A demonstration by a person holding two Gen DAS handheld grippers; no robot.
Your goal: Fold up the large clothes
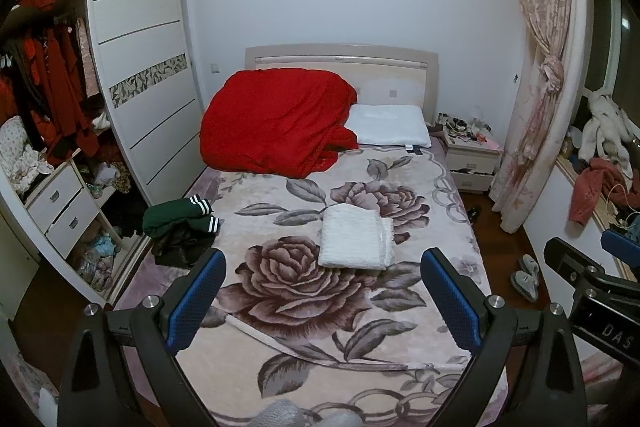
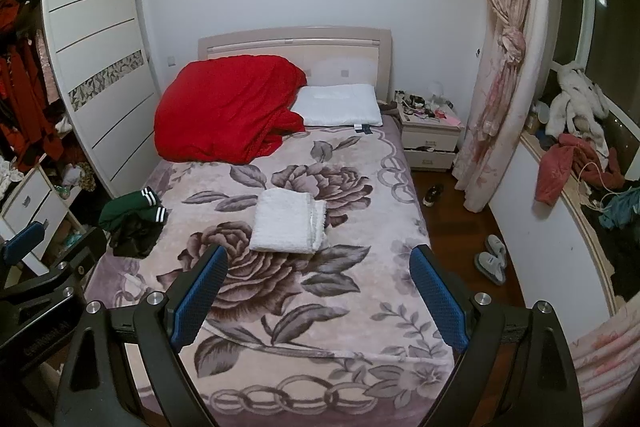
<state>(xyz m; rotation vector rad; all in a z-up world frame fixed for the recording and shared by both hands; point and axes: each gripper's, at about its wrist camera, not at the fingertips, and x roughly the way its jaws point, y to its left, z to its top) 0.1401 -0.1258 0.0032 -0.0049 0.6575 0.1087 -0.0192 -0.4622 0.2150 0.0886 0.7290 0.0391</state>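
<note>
A white fluffy garment [image 1: 356, 242] [image 2: 289, 221] lies folded in a neat rectangle in the middle of the floral bed blanket [image 1: 304, 311] [image 2: 320, 307]. A crumpled green garment with white cuff stripes [image 1: 176, 217] [image 2: 128, 211] sits on dark clothing [image 1: 180, 247] [image 2: 134, 237] at the bed's left edge. My left gripper [image 1: 324, 303] is open above the foot of the bed, nothing between its blue pads. My right gripper [image 2: 318, 295] is open too, beside it and also empty. Each gripper shows at the edge of the other's view.
A red quilt [image 1: 276, 123] [image 2: 228, 115] and white pillow [image 1: 390, 127] [image 2: 340, 106] lie at the headboard. An open wardrobe [image 1: 60, 131] with clothes stands left. A nightstand [image 1: 472, 155] [image 2: 430, 135], curtain [image 2: 500, 67], slippers [image 2: 491, 259] and a cluttered windowsill [image 2: 580, 163] are on the right.
</note>
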